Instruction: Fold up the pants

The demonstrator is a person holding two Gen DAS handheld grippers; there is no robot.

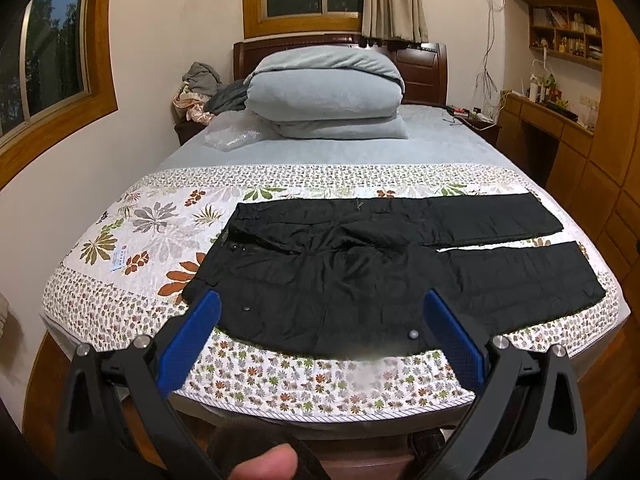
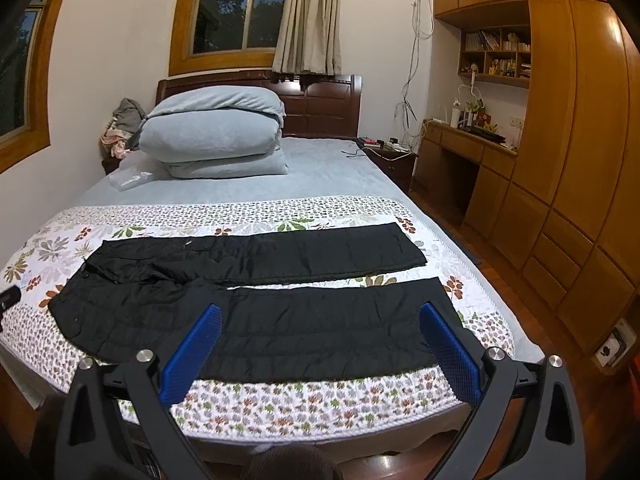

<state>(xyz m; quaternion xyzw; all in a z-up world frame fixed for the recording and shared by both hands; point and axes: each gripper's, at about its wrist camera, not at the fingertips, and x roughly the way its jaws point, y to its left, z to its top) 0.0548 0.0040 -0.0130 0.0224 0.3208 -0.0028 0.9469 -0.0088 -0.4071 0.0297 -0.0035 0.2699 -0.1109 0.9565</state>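
Across the foot of a bed [image 1: 360,152], a pair of black pants [image 1: 360,264] lay spread flat on a floral quilt [image 1: 140,232], waistband toward the left and both legs running out to the right with a narrow strip of quilt showing between them. That open, smoothed layout looked like preparation for a first fold, probably one leg over the other, though no fold had been made.

Both tools hung above the near edge of the bed, short of the cloth. The left gripper [image 1: 322,332] had its blue fingers [image 1: 188,344] spread wide, holding nothing and framing the waist and seat of the pants. The right gripper [image 2: 320,340] was likewise spread and empty, its blue fingers [image 2: 448,348] bracketing the nearer leg. The split suggested one tool for the waist end and one for the leg end.

From the left wrist, two metal snaps near the waistband and a fingertip [image 1: 266,462] at the bottom edge were visible; the right wrist showed neither clearly. From the right wrist, both hems [image 2: 416,256] and the full nearer leg were plain, along with a wooden wardrobe [image 2: 560,160] and desk. A stack of folded grey-blue bedding [image 2: 216,132] sat well apart at the headboard in both views.
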